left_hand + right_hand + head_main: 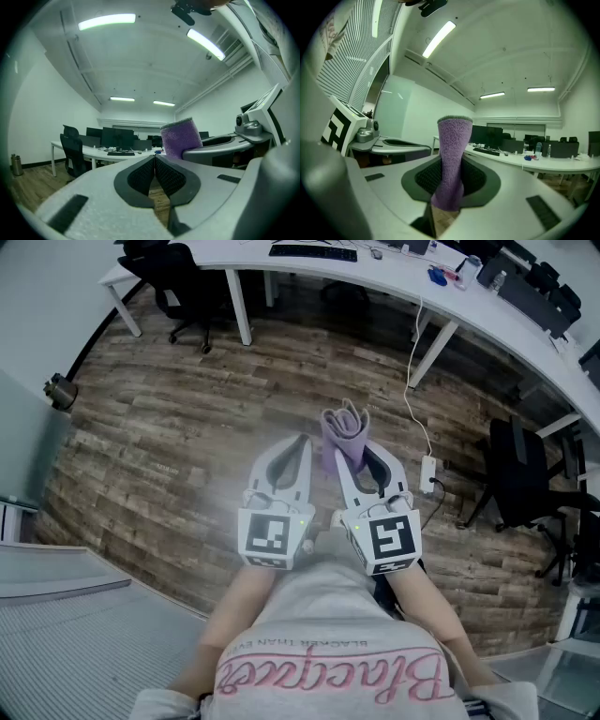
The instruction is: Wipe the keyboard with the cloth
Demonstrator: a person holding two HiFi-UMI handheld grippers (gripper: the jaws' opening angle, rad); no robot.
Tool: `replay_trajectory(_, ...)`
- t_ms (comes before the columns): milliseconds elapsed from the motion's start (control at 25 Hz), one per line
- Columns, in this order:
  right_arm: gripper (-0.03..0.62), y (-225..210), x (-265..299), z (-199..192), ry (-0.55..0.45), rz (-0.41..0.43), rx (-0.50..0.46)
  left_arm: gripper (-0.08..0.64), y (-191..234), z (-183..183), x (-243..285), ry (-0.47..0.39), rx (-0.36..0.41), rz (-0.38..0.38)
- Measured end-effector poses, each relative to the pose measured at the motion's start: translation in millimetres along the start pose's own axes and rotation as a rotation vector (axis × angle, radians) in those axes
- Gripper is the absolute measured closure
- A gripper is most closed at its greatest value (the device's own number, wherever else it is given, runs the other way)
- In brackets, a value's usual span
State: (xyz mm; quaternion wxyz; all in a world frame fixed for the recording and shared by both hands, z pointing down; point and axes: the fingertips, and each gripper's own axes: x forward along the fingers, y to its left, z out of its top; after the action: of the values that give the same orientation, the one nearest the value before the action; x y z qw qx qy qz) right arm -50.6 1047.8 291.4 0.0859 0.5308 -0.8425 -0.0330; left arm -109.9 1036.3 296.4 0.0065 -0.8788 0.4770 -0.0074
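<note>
Stands well back from the bench [394, 276], both tools held close to the body over bare wood floor [169, 437]. Grips the purple cloth [343, 427] in the right claw [450, 164], clenched approx mid-length, w/ the folded top sticking up past the tips and the lower end tucked between the pads. Carries nothing in the left claw [154, 160]: pads pressed together, only floor visible thru the gap beneath. Leaves the keyboard [313, 252] far off on the bench top, black, well apart from cloth and both claws. No contact yet, so wiping not begun; prob. the approach phase.

To do it well:
- Walk in first, no reaching from here.
- Step round the white cable [409, 390] hanging from bench to floor.
- Bring the cloth down so the free folded end, not the hard claw tips, meets the keys.
- Check grip before contact. Narrow pinch, likely OK for light strokes, could slip if dragged hard.
- Wipe along the key rows w/ light pressure, one end to the other, to avoid snagging keycaps.
- Use the left claw to steady the keyboard edge, since a light board likely slides on a smooth bench.
</note>
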Motion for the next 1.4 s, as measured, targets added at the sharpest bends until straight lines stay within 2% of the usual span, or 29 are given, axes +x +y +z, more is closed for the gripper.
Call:
replay_trajectory(360,0.506,-0.9,2.3,-4.1,0.002,0.026,0.004,0.555,-1.6,0.3,9.9,0.0,0.013,0.004)
replay_trajectory(640,0.506,-26.6,20.7,-10.7,-0.013,0.027,0.037,0.555,0.9,-4.6,36.3,0.013,0.019,0.013)
replay_trajectory(920,0.506,-61.3,66.7,-19.7,0.006,0.067,0.058,0.555,18.9,-7.1,88.5,0.039,0.029,0.034)
replay_trajectory(1400,0.506,-131.5,156.7,-9.4,-0.014,0.101,0.034,0.555,62.0,5.1,195.1,0.034,0.058,0.086)
